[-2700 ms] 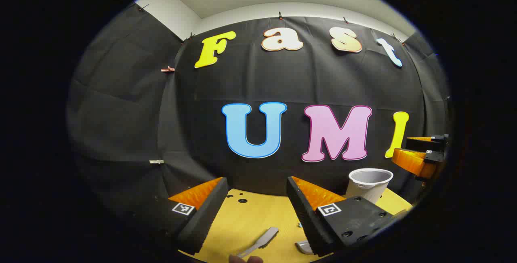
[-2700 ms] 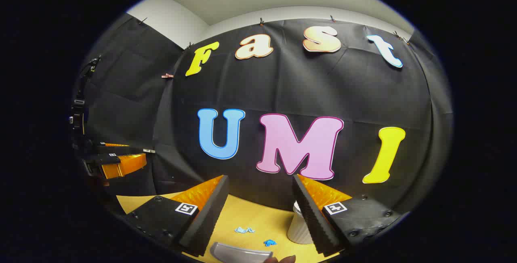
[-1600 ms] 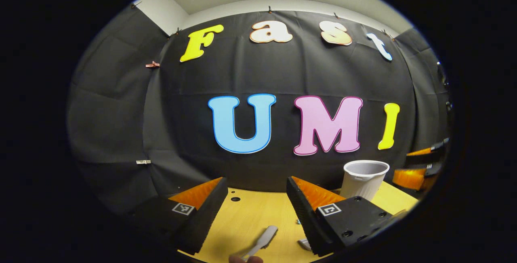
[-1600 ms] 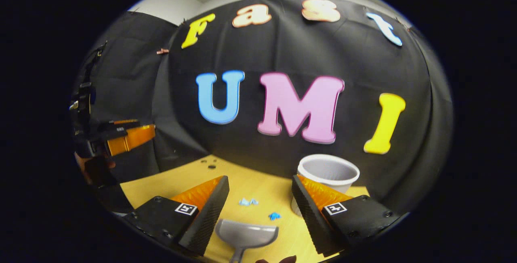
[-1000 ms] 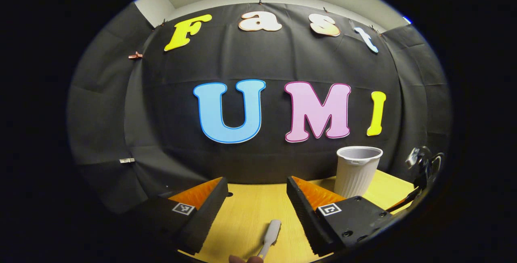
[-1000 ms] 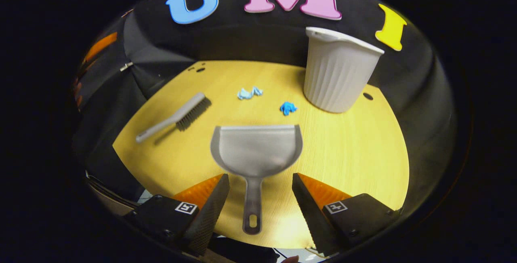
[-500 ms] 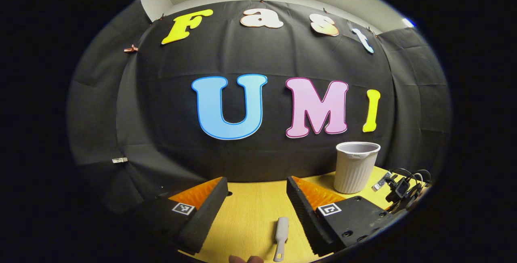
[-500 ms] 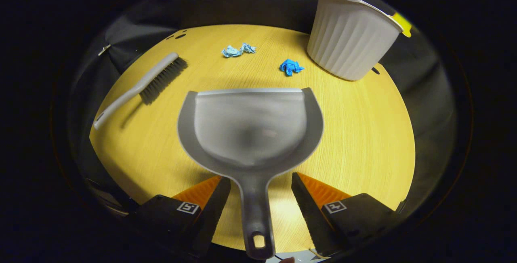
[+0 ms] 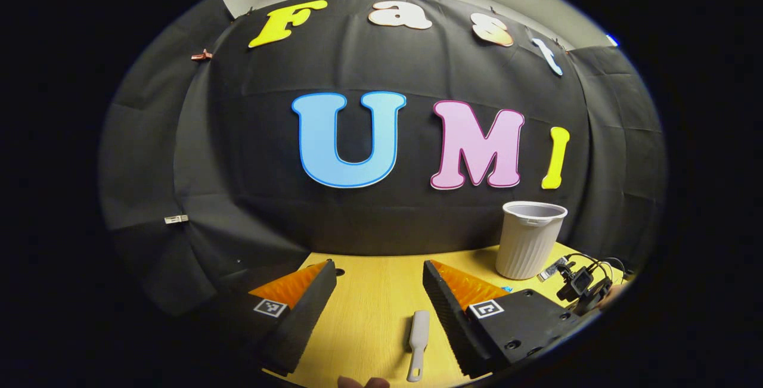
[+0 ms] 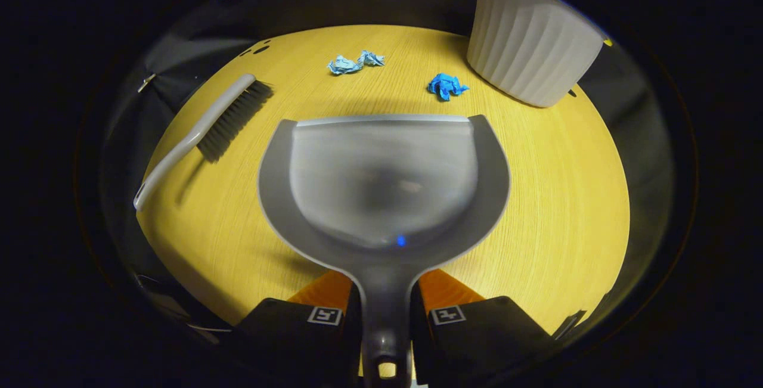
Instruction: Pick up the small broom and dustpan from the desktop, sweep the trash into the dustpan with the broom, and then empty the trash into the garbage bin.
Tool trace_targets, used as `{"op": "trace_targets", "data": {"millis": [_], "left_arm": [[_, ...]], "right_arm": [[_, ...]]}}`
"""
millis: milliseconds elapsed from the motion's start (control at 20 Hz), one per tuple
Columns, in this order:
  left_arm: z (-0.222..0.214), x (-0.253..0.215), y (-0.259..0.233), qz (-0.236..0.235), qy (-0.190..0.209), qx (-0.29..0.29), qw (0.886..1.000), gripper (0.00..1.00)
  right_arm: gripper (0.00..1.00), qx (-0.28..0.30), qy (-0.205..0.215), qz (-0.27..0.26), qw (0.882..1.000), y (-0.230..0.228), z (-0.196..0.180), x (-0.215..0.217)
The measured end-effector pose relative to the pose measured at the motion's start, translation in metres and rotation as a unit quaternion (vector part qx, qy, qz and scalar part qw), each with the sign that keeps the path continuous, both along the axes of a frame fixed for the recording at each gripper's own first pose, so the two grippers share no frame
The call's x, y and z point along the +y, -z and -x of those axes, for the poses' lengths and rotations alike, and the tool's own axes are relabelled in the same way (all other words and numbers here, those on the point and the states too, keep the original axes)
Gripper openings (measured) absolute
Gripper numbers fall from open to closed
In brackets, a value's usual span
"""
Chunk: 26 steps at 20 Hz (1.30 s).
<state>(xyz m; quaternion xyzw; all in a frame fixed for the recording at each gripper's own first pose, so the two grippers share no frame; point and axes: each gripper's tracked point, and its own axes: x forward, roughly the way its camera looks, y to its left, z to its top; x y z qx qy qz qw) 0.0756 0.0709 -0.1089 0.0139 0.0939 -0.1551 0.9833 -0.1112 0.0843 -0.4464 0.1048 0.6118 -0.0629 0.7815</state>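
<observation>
**Right gripper closing on the dustpan handle**

Low in the middle of the right gripper view, my right gripper is now pressing both fingers against the handle of the dustpan; half a second ago those fingers were standing wide apart on either side of that handle. The pan is filling more of the frame than before, its scoop spreading across the centre and its flat lip facing the upper part of the frame. It is resting on the yellow desktop.

At the left of that view the small broom is lying slanted, bristles toward the upper right. Beyond the pan's lip, two pale blue scraps are sitting at upper centre and a darker blue scrap is sitting to their right, just beside the white ribbed garbage bin at the upper right.

In the left gripper view, my left gripper is hovering with its fingers well apart and nothing between them. The broom is lying on the desktop at lower centre, its handle pointing toward the bottom edge, closer to my right-hand finger. It has drifted slightly right since the earlier frame. The bin is standing upright at the right.
</observation>
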Motion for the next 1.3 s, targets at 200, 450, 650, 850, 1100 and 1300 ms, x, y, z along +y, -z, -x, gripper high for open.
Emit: {"op": "trace_targets", "data": {"millis": [200,450,650,850,1100,1300], "left_arm": [[0.001,-0.009,0.023,-0.014,0.009,0.024,1.0,0.95],[0.004,-0.027,0.067,-0.008,0.029,0.097,0.995,0.95],[0.021,-0.045,0.116,-0.018,0.076,0.187,0.979,0.95],[0.023,-0.05,0.172,-0.066,0.1,0.271,0.955,0.95],[0.042,-0.061,0.239,-0.139,0.142,0.364,0.91,0.95],[0.05,-0.061,0.277,-0.165,0.144,0.421,0.88,0.93]], "right_arm": [[0.38,-0.02,-0.029,0.0,0.999,0.001,-0.004,-0.003],[0.37,-0.029,-0.048,-0.019,0.998,-0.021,0.004,-0.01],[0.37,-0.018,-0.098,0.001,0.995,-0.038,0.019,-0.042],[0.37,-0.015,-0.109,0.0,0.994,-0.049,0.033,-0.066],[0.37,-0.01,-0.112,-0.001,0.994,-0.052,0.043,-0.087],[0.37,-0.009,-0.126,0.002,0.992,-0.052,0.044,-0.094]]}}
